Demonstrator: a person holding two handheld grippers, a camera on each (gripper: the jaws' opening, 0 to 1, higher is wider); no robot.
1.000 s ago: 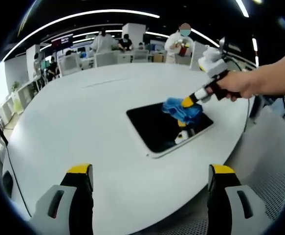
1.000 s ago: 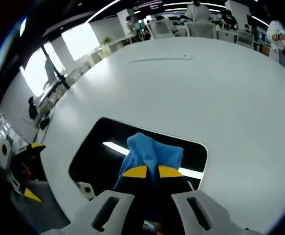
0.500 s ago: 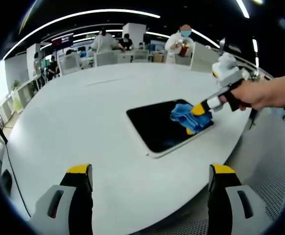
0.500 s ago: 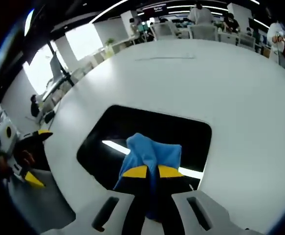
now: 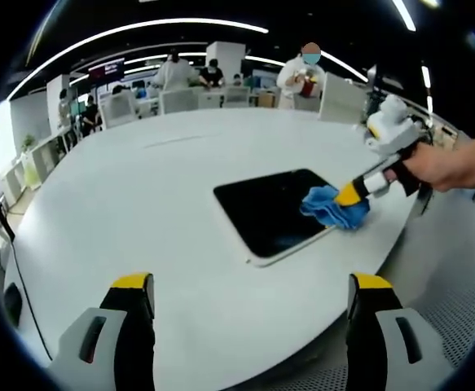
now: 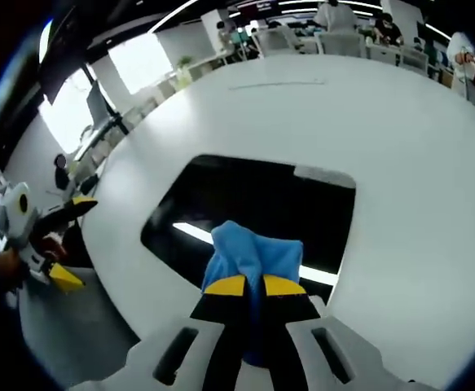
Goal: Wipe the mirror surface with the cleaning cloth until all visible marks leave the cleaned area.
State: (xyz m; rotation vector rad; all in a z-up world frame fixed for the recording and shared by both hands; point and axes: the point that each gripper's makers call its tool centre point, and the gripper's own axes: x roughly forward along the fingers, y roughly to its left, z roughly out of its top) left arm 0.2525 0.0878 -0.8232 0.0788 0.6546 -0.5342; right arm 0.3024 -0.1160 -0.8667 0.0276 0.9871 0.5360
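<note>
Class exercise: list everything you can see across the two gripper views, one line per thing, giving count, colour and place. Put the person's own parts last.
Table: one, white, round, under the mirror.
Mirror: one, dark glass with a pale rim, flat on the table.
Cleaning cloth: one, blue, bunched, at the mirror's edge near the right gripper.
People: several, in the background beyond the table.
Chairs: several, white, behind the table.
Left gripper: grey with yellow tips, jaws apart, above the table edge.
Right gripper: grey with yellow tips, clamped on the cloth.
Hand: one, holding the right gripper.

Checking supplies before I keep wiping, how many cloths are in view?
1. A blue cloth is pinched in the right gripper at the mirror's near edge. Any others would be out of view.
</note>
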